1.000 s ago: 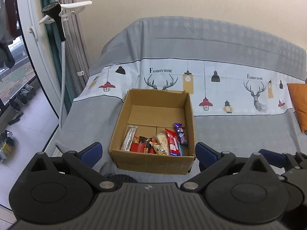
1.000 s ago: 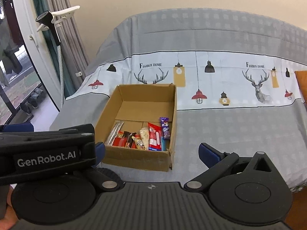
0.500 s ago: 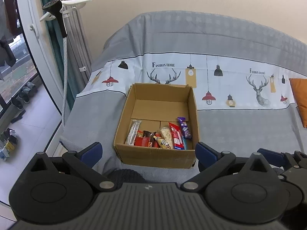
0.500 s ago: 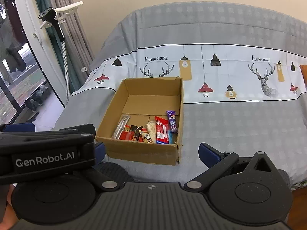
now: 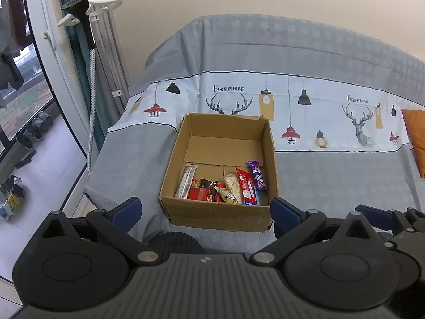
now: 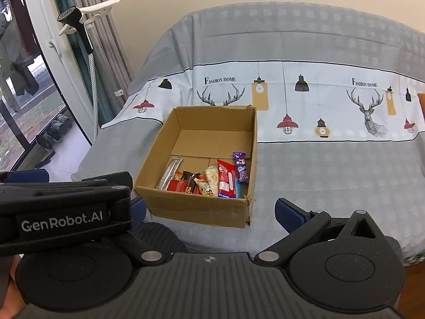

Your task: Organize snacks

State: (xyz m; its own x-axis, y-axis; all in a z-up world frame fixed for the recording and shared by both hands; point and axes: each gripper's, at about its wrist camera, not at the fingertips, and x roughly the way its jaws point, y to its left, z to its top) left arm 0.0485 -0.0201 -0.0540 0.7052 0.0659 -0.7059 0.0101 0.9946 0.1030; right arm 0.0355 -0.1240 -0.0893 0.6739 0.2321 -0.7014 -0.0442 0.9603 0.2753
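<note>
I hold my left hand-held gripper [image 5: 204, 211] low over the near edge of the bed [image 5: 332, 175], its 2 blue-padded fingers [image 5: 124, 210] spread wide apart with nothing between them. My right hand-held gripper [image 6: 212, 210] sits just beside it, its fingers also wide apart and empty. The cardboard box [image 5: 220, 215] stands on the grey bedspread at 12 o'clock from my left hand-held gripper and nearer 11 o'clock from my right one, close to both but touching neither. The snacks [image 5: 223, 186] lie in a row along the box's near wall: a silver packet [image 5: 186, 178] at the left end, red and brown wrappers in the middle, a purple bar [image 5: 257, 175] at the right end. The far half of the box floor shows bare cardboard. An orange cushion [image 5: 415, 141] lies at 2 o'clock.
</note>
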